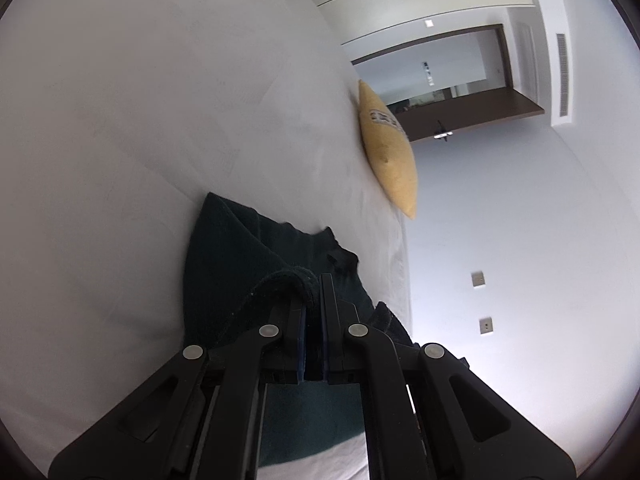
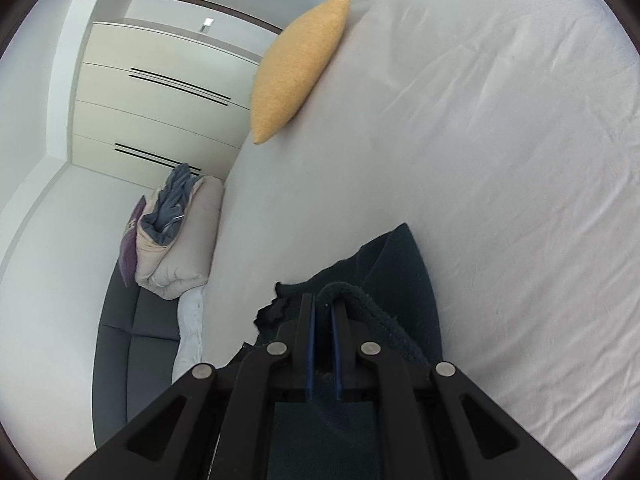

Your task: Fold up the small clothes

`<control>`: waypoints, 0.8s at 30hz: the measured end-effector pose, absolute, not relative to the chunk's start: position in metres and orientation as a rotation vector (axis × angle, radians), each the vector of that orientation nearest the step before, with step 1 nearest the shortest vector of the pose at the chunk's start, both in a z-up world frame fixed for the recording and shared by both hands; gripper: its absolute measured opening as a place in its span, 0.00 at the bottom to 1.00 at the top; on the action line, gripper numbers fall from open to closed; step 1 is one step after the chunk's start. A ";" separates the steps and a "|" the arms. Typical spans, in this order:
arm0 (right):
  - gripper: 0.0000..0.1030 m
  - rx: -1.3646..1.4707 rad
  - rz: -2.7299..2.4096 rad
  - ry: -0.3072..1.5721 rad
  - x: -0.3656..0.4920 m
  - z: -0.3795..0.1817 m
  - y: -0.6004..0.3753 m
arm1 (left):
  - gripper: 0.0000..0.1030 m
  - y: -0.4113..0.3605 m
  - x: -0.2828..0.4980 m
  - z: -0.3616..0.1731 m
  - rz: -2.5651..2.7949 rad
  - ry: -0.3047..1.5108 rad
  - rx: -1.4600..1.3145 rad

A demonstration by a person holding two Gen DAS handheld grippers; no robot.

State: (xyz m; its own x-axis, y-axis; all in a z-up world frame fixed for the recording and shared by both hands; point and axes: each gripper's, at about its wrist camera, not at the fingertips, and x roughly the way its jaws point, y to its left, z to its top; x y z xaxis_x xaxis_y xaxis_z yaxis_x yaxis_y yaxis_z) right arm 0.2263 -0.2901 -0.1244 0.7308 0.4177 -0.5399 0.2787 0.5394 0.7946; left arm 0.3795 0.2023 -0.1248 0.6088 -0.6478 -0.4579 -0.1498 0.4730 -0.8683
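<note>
a: the left gripper (image 1: 314, 300) pinches a rolled edge of the dark green garment (image 1: 236, 252); the right gripper (image 2: 324, 308) is clamped on another edge, cloth trailing onto the white bedsheet (image 2: 500, 160).

b: only the right view shows the folded duvet (image 2: 180, 248) on a grey sofa (image 2: 136, 344).

a: the yellow cushion (image 1: 390, 152) sits far off, nothing blocking.

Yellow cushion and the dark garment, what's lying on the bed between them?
Nothing: only bare white sheet separates the yellow cushion from the dark garment, clearest in the right wrist view.
</note>
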 end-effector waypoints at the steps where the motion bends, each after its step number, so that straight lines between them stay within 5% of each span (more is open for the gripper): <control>1: 0.08 1.027 0.084 0.789 0.232 -0.129 -0.291 | 0.04 0.203 0.387 -0.129 -0.352 0.897 -1.065; 12: 0.11 1.048 0.014 0.810 0.276 -0.156 -0.297 | 0.04 0.199 0.452 -0.170 -0.268 0.932 -1.025; 17: 0.34 1.077 -0.002 0.760 0.272 -0.163 -0.306 | 0.06 0.197 0.471 -0.200 -0.264 1.018 -1.051; 19: 0.52 1.049 -0.033 0.731 0.264 -0.156 -0.310 | 0.11 0.199 0.472 -0.200 -0.280 1.002 -1.052; 22: 0.56 1.034 -0.046 0.683 0.249 -0.143 -0.318 | 0.44 0.207 0.469 -0.195 -0.277 0.972 -1.057; 23: 0.56 1.022 -0.044 0.675 0.245 -0.139 -0.318 | 0.75 0.212 0.466 -0.192 -0.263 0.956 -1.059; 24: 0.56 0.992 -0.039 0.667 0.240 -0.132 -0.316 | 0.83 0.219 0.460 -0.188 -0.226 0.926 -1.067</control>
